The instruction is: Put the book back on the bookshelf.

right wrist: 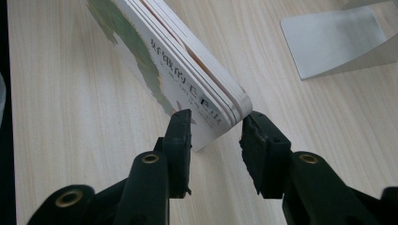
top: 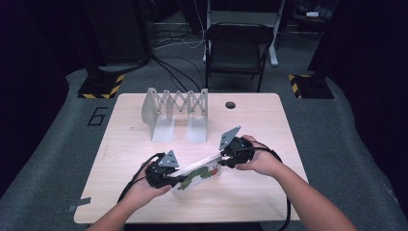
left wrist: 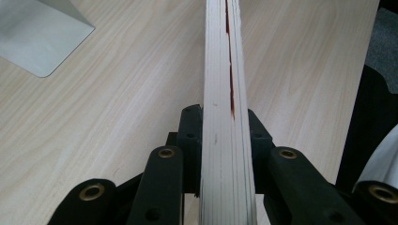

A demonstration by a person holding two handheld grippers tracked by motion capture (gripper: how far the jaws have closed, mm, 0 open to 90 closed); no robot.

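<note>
Wooden table (top: 260, 192), pale top, mostly bare; the work sits at its near middle. At the far side stands a white expanding book rack (top: 176, 113), its flat metal feet pointing toward the person, slots empty — the likely destination, since its dividers are made to hold something thin upright. The task's thing, a thick board book (top: 199, 172) with a green and red cover picture, lies between the two hands, near edge of table, well apart from the rack. It is held on edge rather than flat, slightly tilted, which suits sliding it spine-first between dividers. Left gripper (left wrist: 227, 140) is clamped on one end: its view looks straight along the stacked page edges, both black pads pressed to the covers, so this hand carries the weight. Right gripper (right wrist: 216, 126) meets the opposite corner; one jaw touches the printed cover, the other stands just beside the page block with a sliver of gap, so it reads as bracketing the corner, not squeezing — a steadying hold to keep the book from swinging. Judgement: lift toward rack is next; a one-ended grip risks pages fanning.
</note>
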